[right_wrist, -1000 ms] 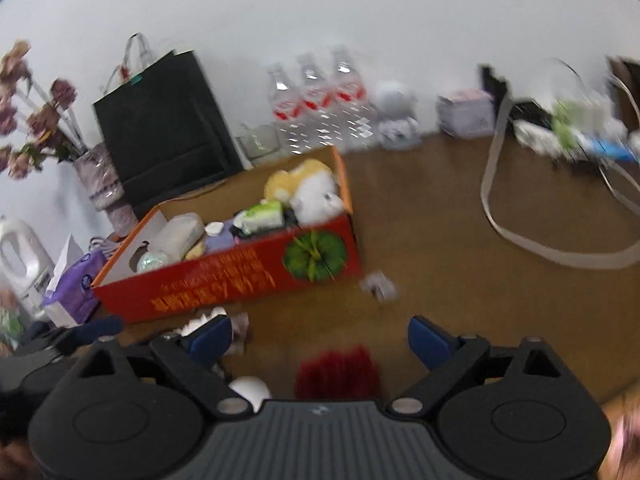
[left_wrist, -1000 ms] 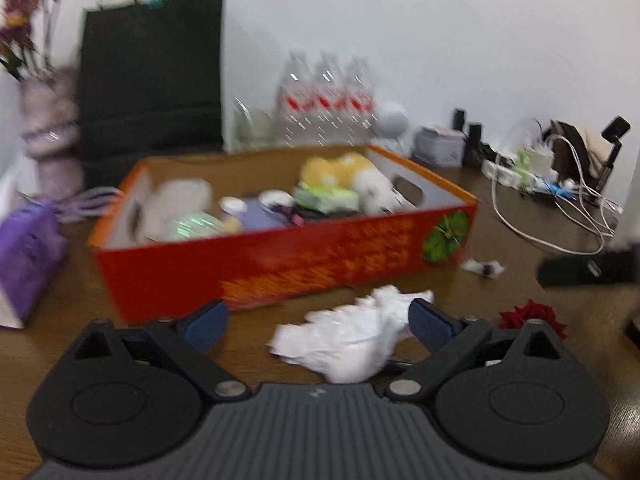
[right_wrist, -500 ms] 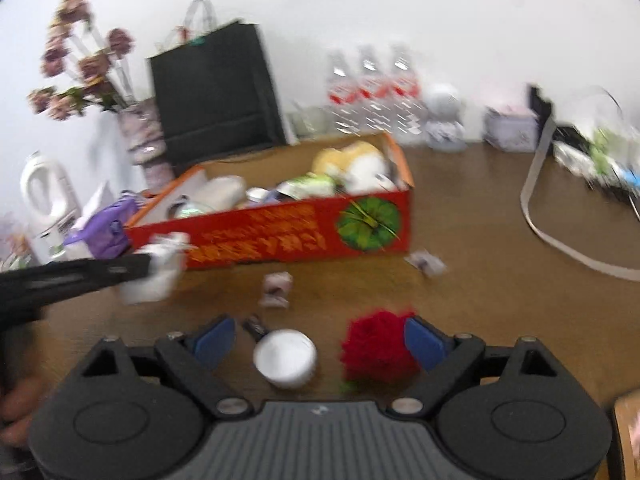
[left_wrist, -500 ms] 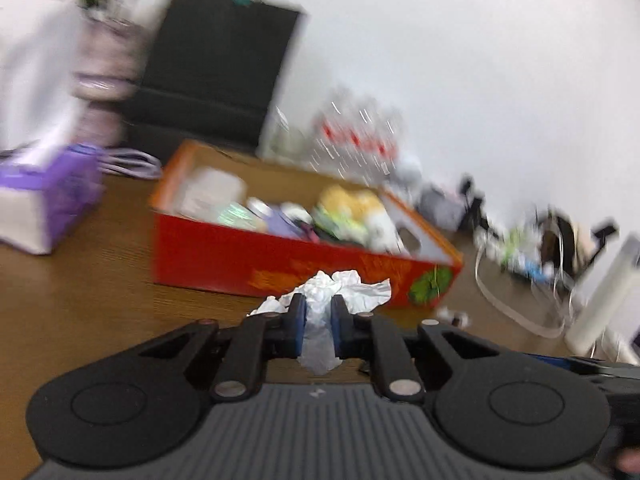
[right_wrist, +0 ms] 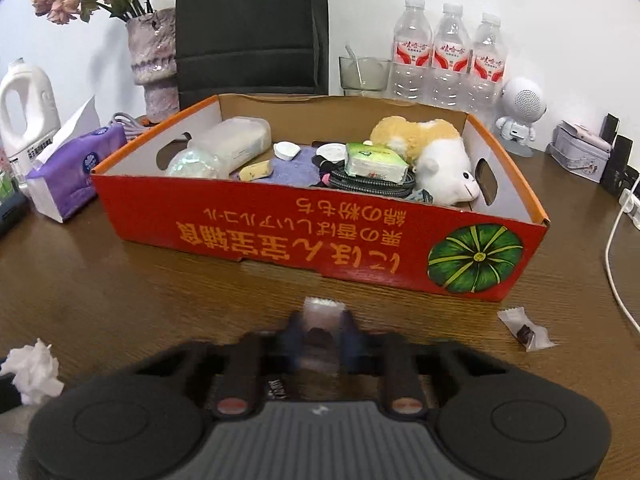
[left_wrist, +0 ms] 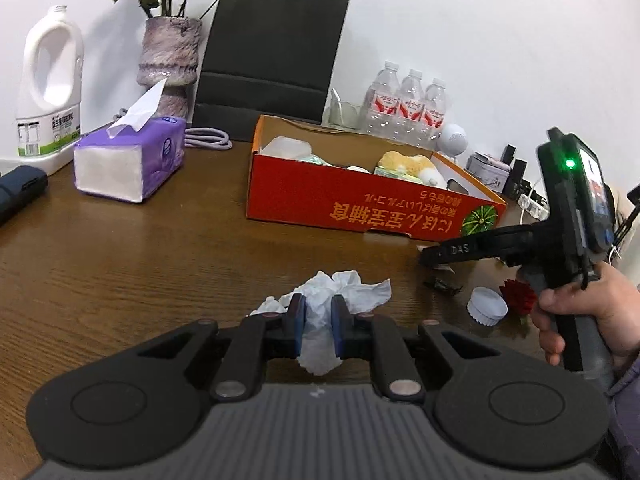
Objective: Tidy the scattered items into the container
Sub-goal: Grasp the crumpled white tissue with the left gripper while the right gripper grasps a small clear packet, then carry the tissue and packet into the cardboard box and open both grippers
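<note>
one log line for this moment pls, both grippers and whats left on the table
left gripper: shut on crumpled tissue | right gripper: closing on small wrapper | loose: second wrapper, white cap, red flower

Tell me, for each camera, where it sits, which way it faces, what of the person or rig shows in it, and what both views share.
Left wrist: on the left gripper, facing across the table at the red box; jaws shut on crumpled tissue; the right hand shows.
Right wrist: on the right gripper, squarely facing the box; jaws closing, blurred, around a small clear wrapper.
Shared: box, tissue, purple tissue pack, water bottles.
</note>
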Action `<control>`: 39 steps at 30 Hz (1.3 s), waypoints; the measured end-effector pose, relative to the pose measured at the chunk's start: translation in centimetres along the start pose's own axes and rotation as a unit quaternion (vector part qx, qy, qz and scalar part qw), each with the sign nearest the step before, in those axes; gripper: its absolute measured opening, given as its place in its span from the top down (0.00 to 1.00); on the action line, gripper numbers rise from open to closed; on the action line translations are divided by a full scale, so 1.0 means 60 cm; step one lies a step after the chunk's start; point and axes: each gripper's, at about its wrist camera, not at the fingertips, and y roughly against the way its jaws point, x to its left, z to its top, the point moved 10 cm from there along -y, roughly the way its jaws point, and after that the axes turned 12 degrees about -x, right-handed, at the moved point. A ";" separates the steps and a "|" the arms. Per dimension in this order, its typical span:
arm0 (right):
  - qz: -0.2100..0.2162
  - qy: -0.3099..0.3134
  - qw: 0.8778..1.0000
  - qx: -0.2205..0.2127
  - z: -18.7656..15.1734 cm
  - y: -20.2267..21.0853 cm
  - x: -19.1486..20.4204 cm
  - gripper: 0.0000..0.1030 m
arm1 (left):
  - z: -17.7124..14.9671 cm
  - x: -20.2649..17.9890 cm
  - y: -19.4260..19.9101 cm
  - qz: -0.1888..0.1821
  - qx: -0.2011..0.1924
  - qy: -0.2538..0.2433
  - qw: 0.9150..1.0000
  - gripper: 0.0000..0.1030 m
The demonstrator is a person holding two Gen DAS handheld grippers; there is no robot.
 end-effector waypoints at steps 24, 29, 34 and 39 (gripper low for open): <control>0.005 -0.028 0.988 -0.152 -0.077 0.350 0.004 0.90 | 0.006 -0.144 0.160 0.005 -0.122 -0.059 0.991 0.85; 0.002 -0.030 0.984 -0.174 -0.094 0.389 -0.002 0.90 | 0.000 -0.145 0.196 0.012 -0.135 -0.075 0.988 0.85; 0.004 -0.029 0.983 -0.179 -0.090 0.395 0.005 0.90 | 0.001 -0.135 0.209 0.024 -0.139 -0.070 0.987 0.85; 0.009 -0.027 0.985 -0.173 -0.094 0.384 0.013 0.90 | -0.008 -0.124 0.194 0.029 -0.122 -0.066 0.990 0.84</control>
